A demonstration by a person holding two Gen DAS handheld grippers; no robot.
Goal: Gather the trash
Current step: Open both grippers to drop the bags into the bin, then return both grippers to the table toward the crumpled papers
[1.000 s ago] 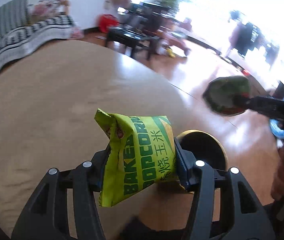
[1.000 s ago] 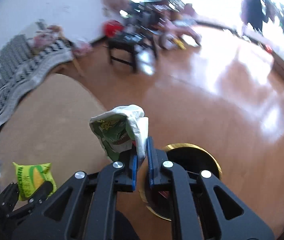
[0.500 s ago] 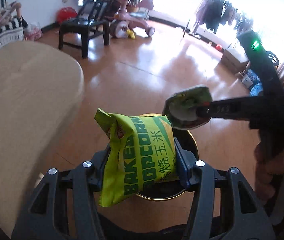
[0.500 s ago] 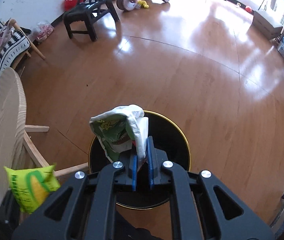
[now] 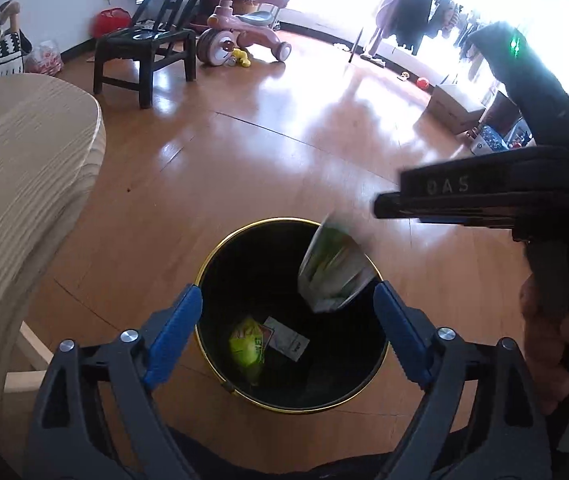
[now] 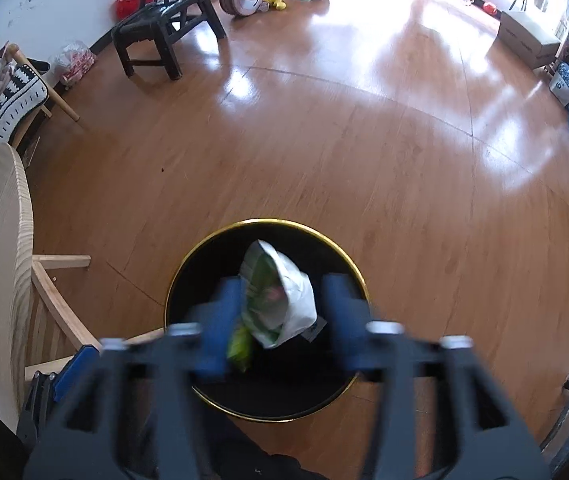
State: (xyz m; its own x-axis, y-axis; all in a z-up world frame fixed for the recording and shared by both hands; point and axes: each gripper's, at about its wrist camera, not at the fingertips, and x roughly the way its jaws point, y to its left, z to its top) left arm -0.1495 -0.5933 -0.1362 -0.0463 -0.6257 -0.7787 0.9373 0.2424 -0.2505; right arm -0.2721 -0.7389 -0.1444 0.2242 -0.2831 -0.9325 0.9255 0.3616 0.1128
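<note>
Both my left gripper [image 5: 286, 334] and right gripper [image 6: 280, 316] hang with jaws spread wide and empty over the black gold-rimmed bin [image 5: 220, 248], the yellow popcorn bag [image 5: 247, 346] lying at its bottom and the green-white wrapper [image 6: 280, 296] loose in mid-air over its mouth.

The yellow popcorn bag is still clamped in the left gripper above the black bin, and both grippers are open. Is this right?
Not quite. In the left wrist view the popcorn bag already lies inside the black bin, not in the left gripper. Both grippers are open; the right gripper too.
</note>
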